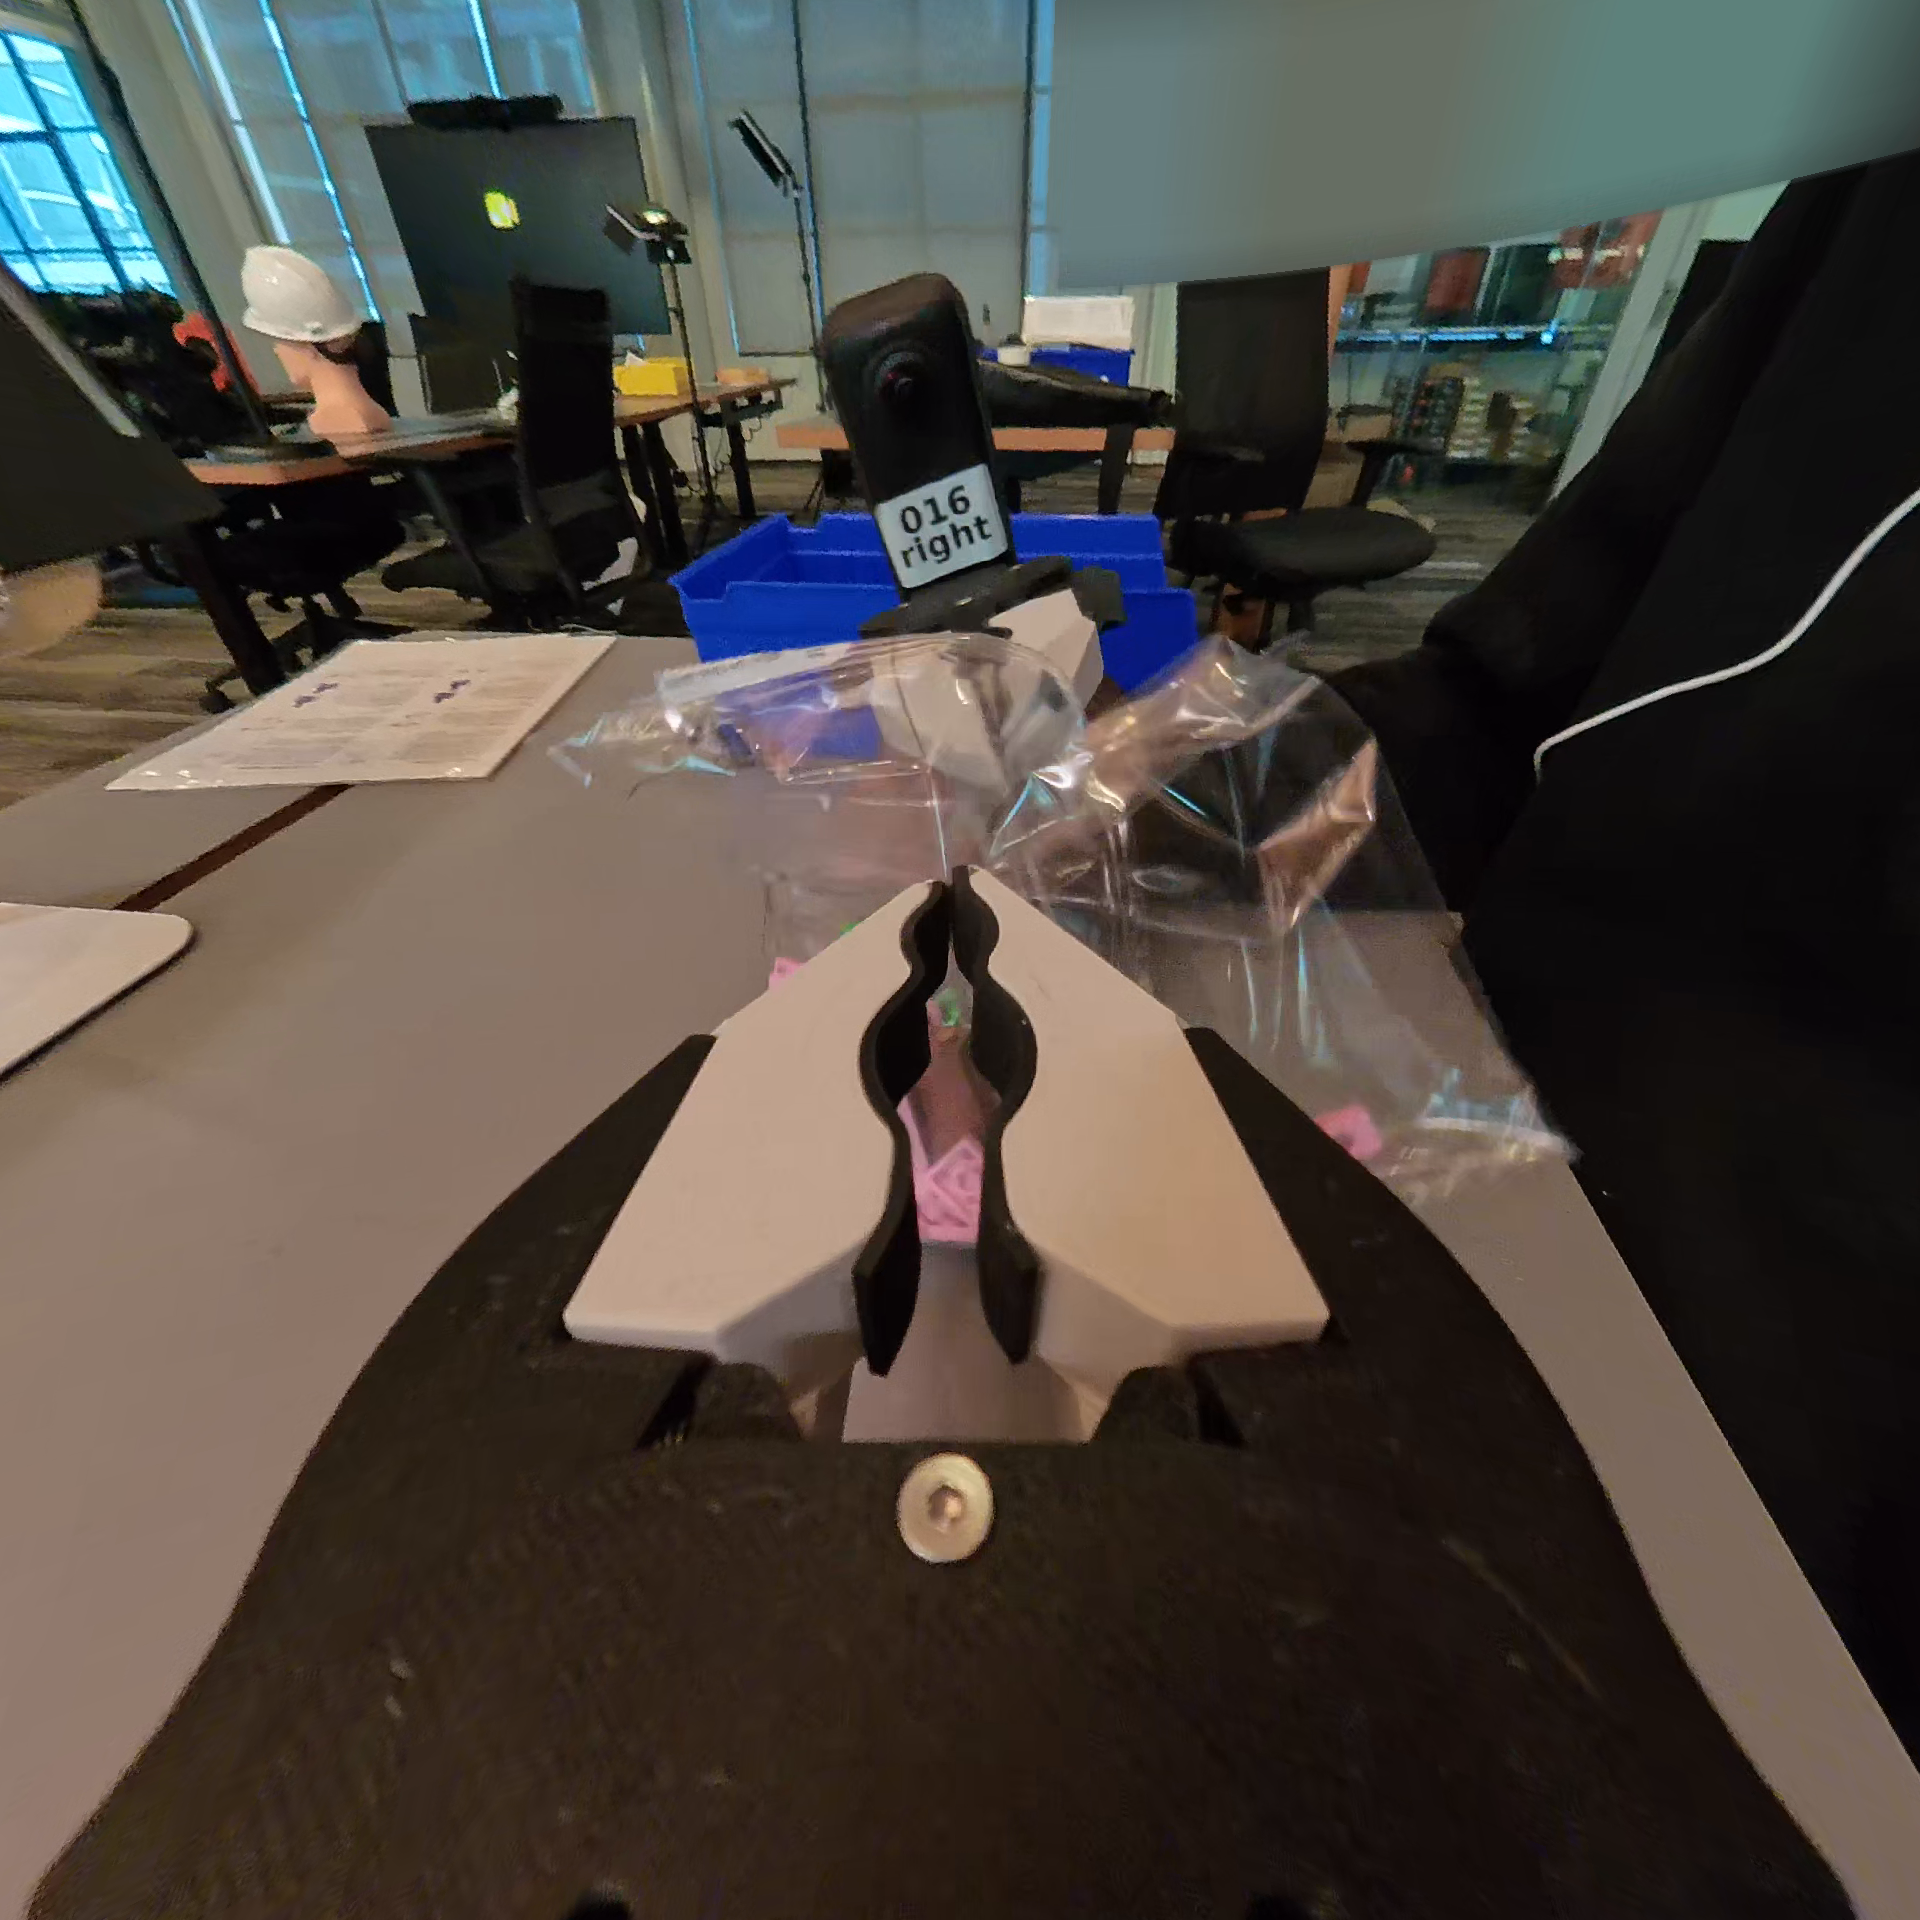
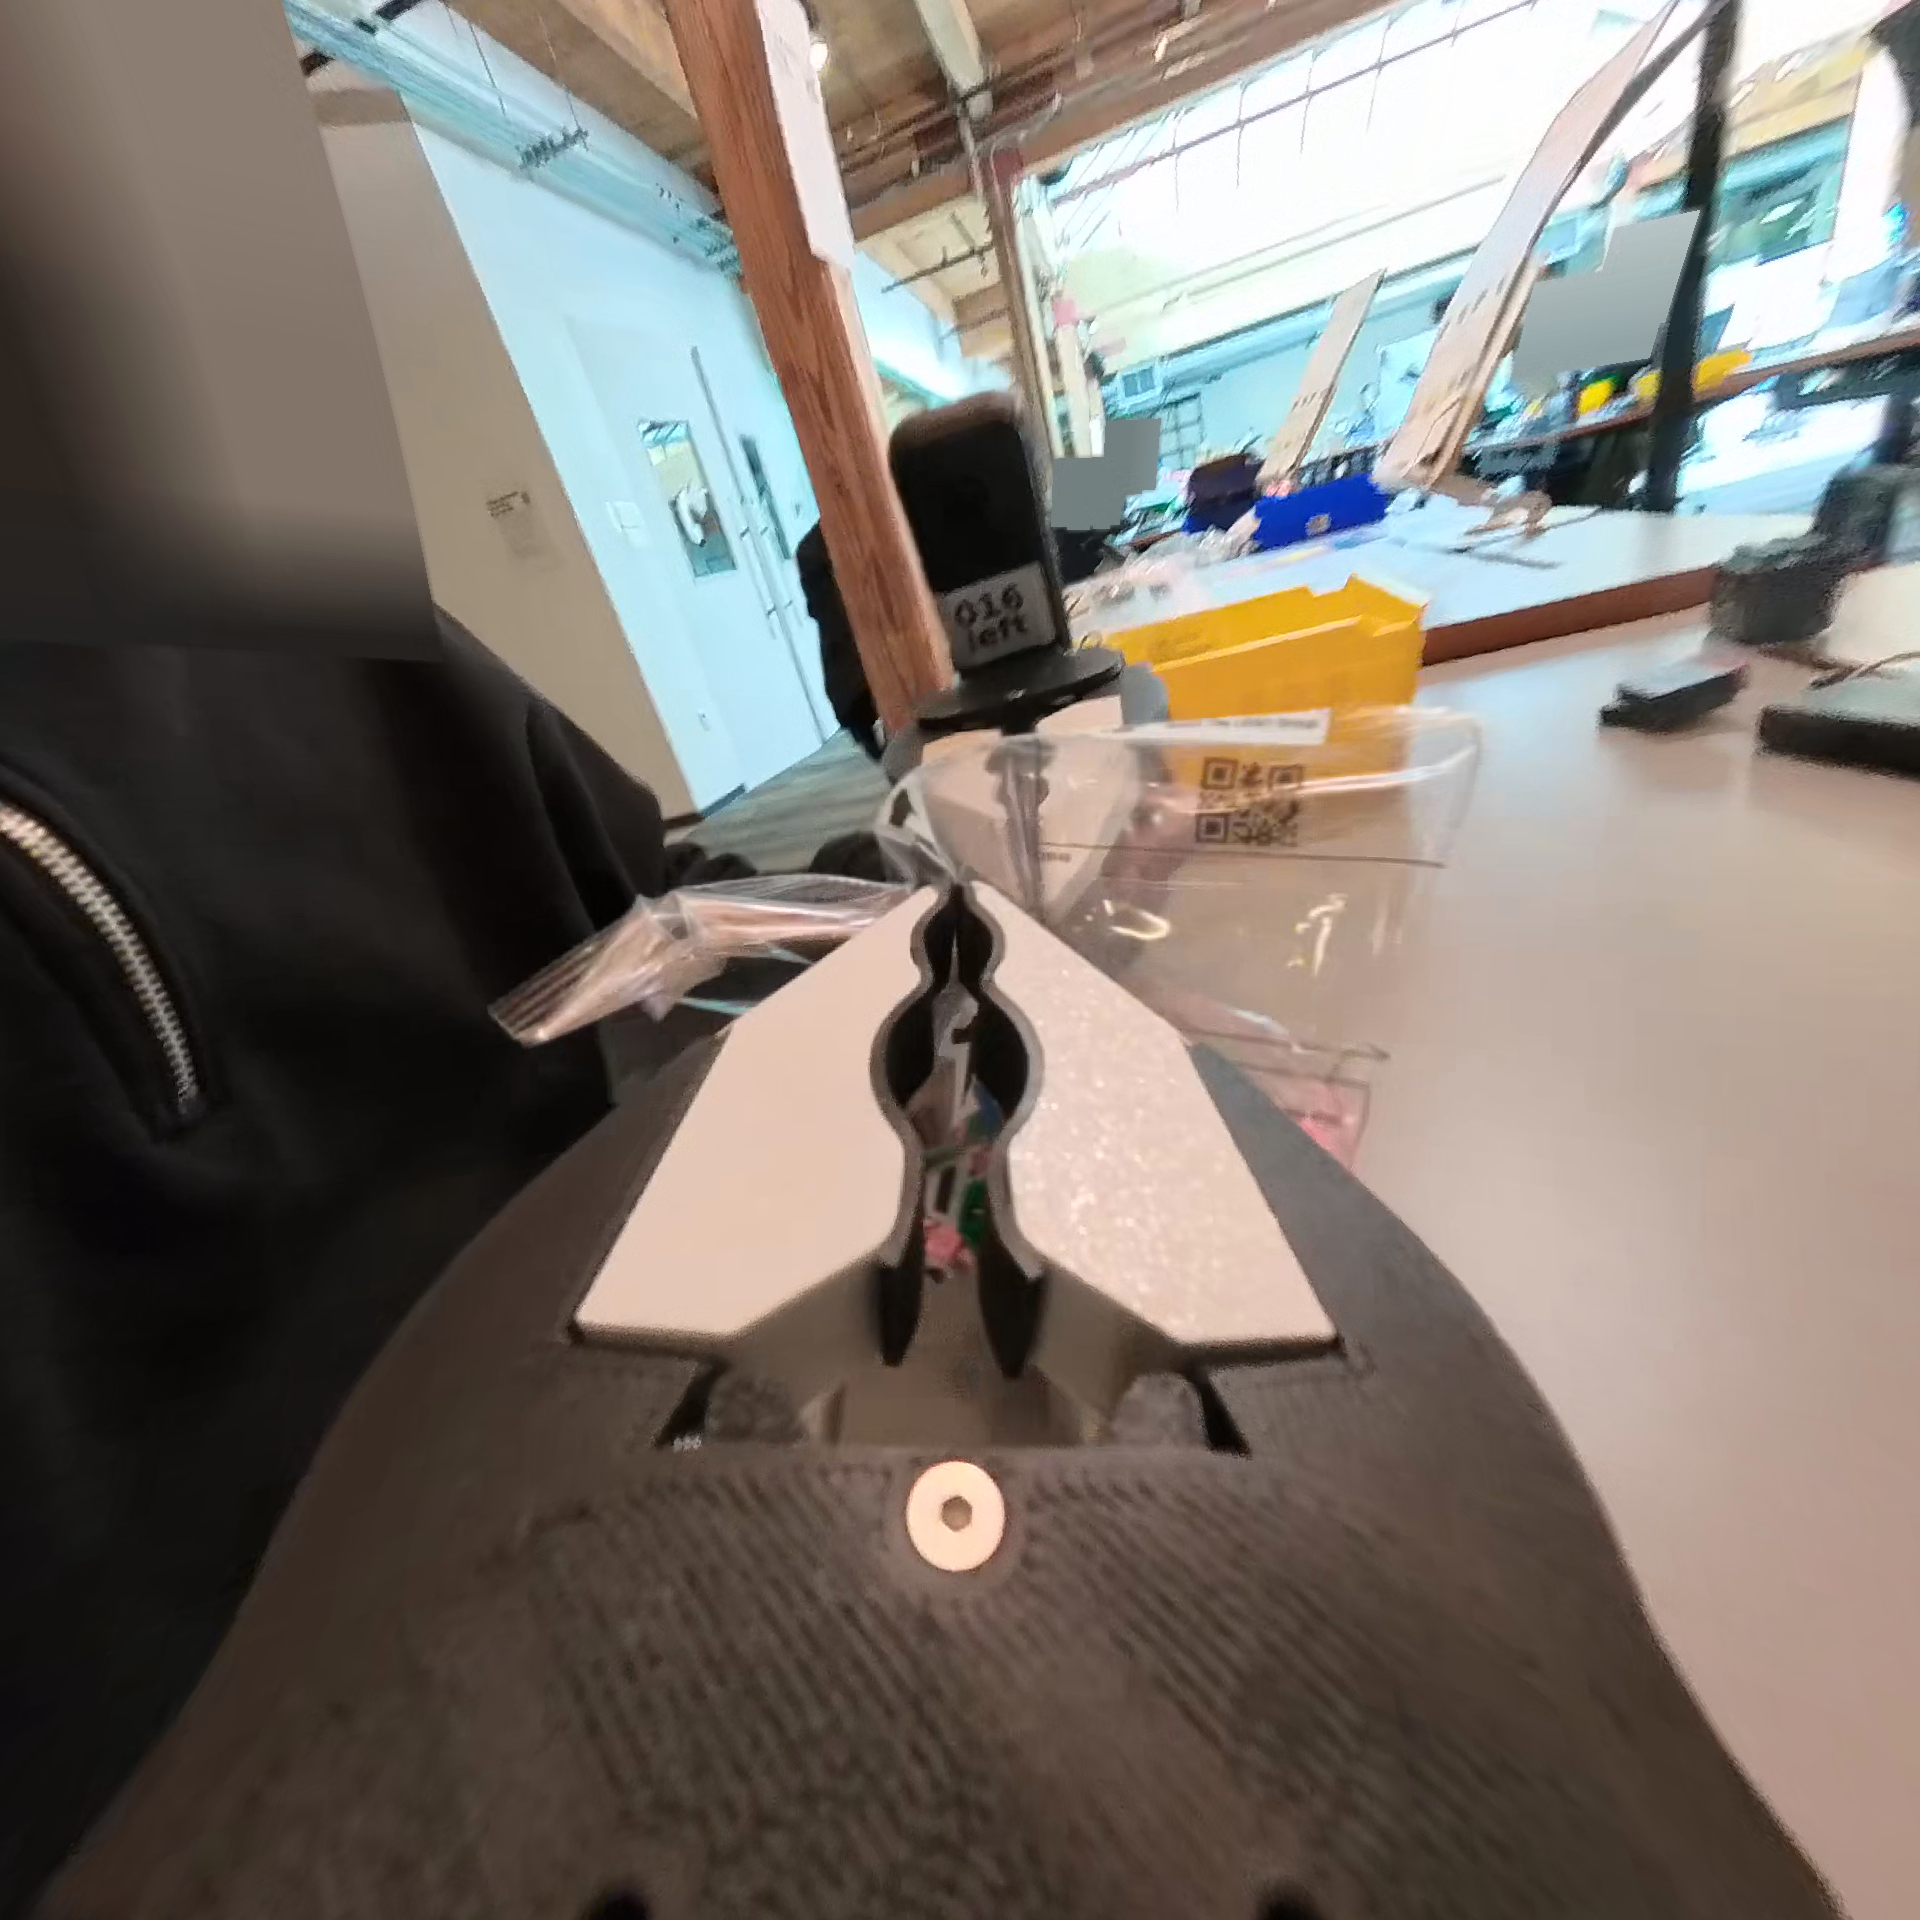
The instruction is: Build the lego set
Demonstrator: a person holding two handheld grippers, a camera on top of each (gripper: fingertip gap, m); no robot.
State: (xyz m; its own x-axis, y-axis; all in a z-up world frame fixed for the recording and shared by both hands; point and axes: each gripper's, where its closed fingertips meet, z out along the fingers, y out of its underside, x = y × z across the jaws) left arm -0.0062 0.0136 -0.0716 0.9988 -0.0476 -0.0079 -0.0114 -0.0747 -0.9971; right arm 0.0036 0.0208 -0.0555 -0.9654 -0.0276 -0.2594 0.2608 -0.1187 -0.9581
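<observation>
The left gripper pinches the clear plastic bag at its fingertips, holding it above the grey table. The right gripper, facing it at twelve o'clock, also clamps the bag's film, so the bag hangs stretched between the two. Pink lego pieces lie in the bag's bottom, seen through the left fingers. A blue bin stands behind; an instruction sheet lies at ten o'clock.

Lettered label on each camera; bag codes; sheet print seemingly illegible.
</observation>
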